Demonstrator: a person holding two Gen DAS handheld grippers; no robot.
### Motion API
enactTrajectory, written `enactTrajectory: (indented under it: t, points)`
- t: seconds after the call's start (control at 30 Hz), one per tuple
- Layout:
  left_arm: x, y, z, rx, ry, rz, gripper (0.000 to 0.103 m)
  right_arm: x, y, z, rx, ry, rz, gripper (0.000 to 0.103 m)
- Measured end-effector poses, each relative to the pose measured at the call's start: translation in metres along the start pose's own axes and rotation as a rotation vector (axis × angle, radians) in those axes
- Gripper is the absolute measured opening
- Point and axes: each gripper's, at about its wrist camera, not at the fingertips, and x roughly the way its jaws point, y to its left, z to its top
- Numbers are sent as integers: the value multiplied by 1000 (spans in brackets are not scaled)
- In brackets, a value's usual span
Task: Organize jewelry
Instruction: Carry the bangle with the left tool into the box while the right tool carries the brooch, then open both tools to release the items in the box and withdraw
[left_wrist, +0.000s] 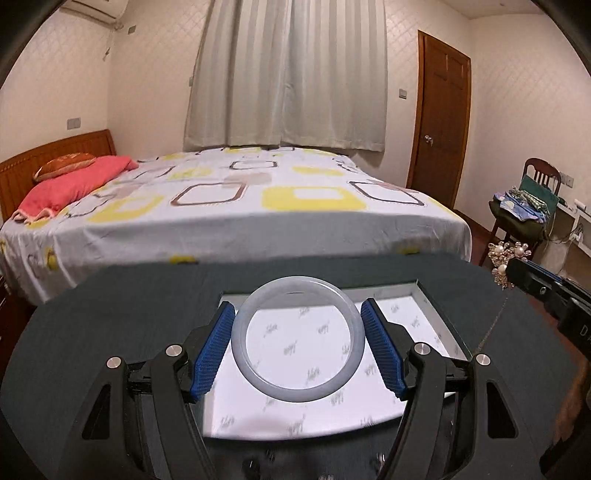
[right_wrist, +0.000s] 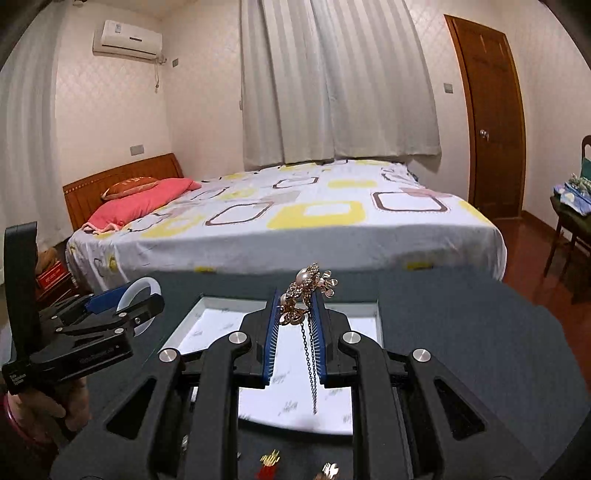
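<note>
In a bedroom with a patterned bed (left_wrist: 258, 206) behind, a dark grey table (left_wrist: 110, 306) carries a shallow white-lined open box (left_wrist: 439, 314). The left claw (left_wrist: 299, 341) pinches a pale, translucent stone bangle (left_wrist: 297, 382) across its width above the box; it looks rigid, slick and breakable, so I'd keep those opposite-rim contacts. The right claw (right_wrist: 293, 332) is clamped on a gold, pearl-studded brooch (right_wrist: 306, 291), light and delicate, its thin chain (right_wrist: 312, 369) dangling and liable to snag, with small gold pieces (right_wrist: 271, 459) on the table underneath.
</note>
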Motion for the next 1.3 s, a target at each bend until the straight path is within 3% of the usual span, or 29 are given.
enactTrajectory:
  t: [0.27, 0.43, 0.73, 0.9, 0.97, 1.1, 1.3]
  points:
    - [68, -5, -46, 5, 175, -5, 68, 62, -23, -39, 43, 149, -11, 17]
    - [91, -3, -65, -1, 264, -4, 68, 91, -31, -71, 55, 262, -32, 17]
    - [103, -4, -78, -3, 338, -10, 69, 103, -36, -91, 63, 338, -53, 17]
    - [106, -2, -82, -10, 345, -8, 71, 102, -40, -93, 84, 343, -55, 20]
    - [103, -3, -80, -4, 328, -7, 75, 99, -40, -92, 81, 332, -60, 30]
    - [100, -4, -75, -1, 315, -8, 75, 90, -36, -87, 79, 311, -58, 31]
    - [61, -2, -68, -35, 238, -8, 75, 56, -23, -80, 71, 263, -42, 31]
